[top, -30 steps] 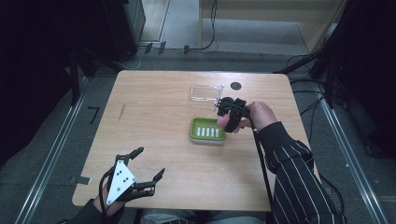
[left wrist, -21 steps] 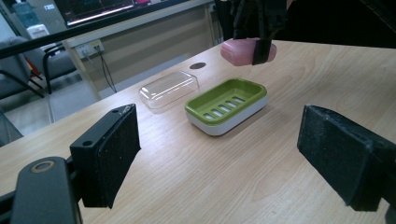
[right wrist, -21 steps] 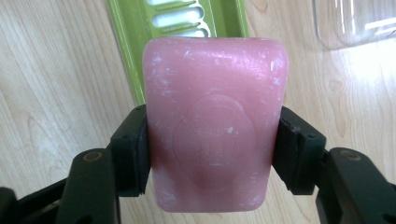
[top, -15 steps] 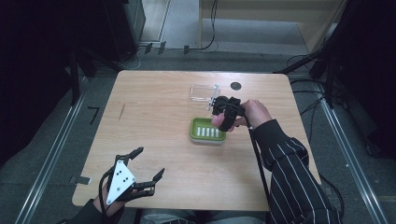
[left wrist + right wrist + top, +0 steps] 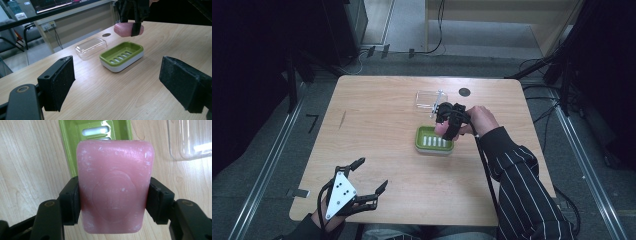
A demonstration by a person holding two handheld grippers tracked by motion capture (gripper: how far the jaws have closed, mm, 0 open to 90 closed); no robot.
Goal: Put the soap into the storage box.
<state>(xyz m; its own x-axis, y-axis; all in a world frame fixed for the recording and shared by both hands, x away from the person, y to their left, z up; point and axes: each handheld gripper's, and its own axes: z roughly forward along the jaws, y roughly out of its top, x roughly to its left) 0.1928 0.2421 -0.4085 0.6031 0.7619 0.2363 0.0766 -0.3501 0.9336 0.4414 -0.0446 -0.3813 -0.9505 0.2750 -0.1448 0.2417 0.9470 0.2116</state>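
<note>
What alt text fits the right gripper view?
The right gripper clamps a pink rectangular soap bar by its long sides above a green slotted soap dish on a wooden table; a clear plastic lid lies alongside.

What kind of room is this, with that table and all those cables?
Probably a lab or recording workspace, not a home: a bare wooden table framed by floor rails, cables trailing across the floor, and a monitor with office chairs behind.

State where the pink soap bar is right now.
The pink soap bar is clamped in the right gripper, held in the air above the green soap dish, with the clear lid lying on the table beyond it.
</note>
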